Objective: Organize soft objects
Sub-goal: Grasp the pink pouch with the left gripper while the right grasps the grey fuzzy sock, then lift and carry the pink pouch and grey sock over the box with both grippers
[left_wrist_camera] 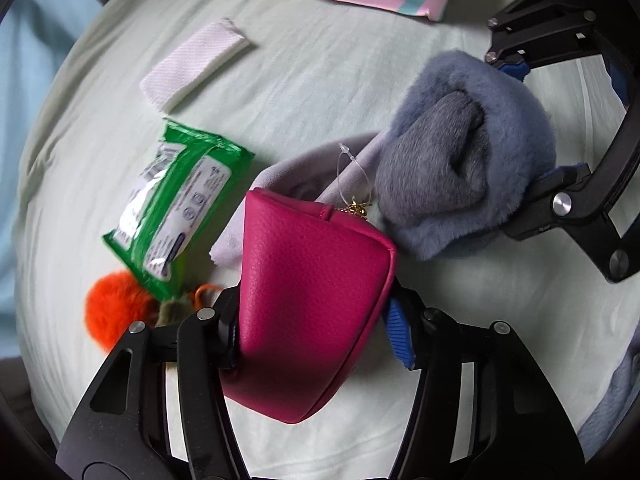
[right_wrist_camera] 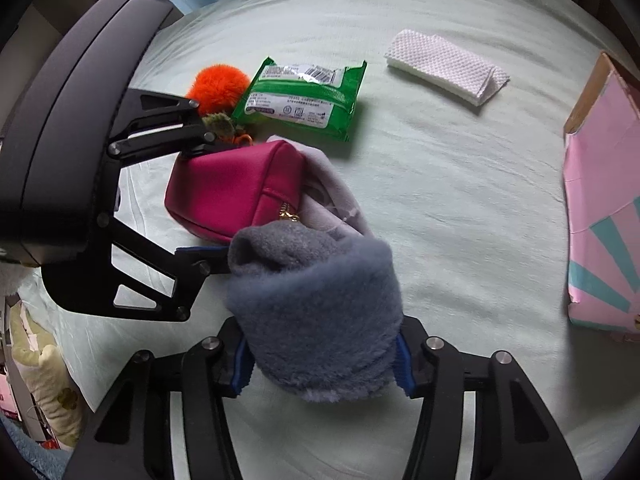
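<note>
My left gripper is shut on a magenta zip pouch, which also shows in the right wrist view. My right gripper is shut on a rolled blue-grey furry cloth, seen at the right of the left wrist view. A pale lilac cloth lies between pouch and roll, partly tucked into both. The right gripper sits just right of the pouch; the left gripper is to the left of the roll.
On the pale green sheet lie a green wipes pack, an orange pompom charm, a folded white paper towel and a pink and teal box. The bed's edge and clutter are at lower left.
</note>
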